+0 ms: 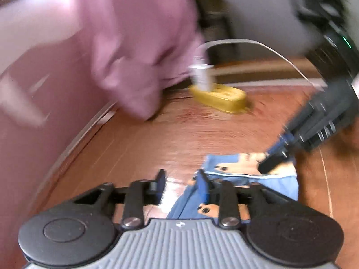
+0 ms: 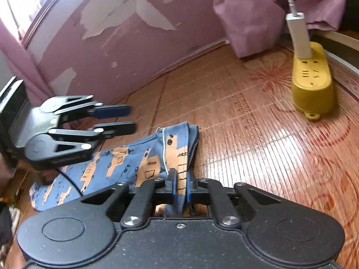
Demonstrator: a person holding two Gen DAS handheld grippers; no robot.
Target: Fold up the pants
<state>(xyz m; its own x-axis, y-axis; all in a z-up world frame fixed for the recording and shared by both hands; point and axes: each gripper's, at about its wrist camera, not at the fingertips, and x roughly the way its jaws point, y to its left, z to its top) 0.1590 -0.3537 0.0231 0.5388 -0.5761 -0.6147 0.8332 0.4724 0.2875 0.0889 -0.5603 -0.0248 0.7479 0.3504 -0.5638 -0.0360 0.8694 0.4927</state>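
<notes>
Pants: I see the blue pants (image 2: 125, 161) with orange print lying bunched on the wooden floor (image 2: 246, 134), near the mauve wall.
Long axis: from my right wrist view it runs from the waistband end at my right fingers back and to the left, toward the left hand-held gripper (image 2: 122, 118).
Right hand-held gripper (image 2: 181, 187): clamped on a fold of the pants at the band edge; cloth fills the narrow gap between the pads.
Left hand-held gripper, own view (image 1: 182, 185): jaws apart, nothing pinched; the cloth lies just ahead and to its right.
Nearer hand: the right one owns the fabric; the left hovers above the leg side, apart from it.
Deciding relation: I judge the left must come down onto the cloth below it.
Hazard: yellow power strip (image 2: 313, 83) well apart to the right.
</notes>
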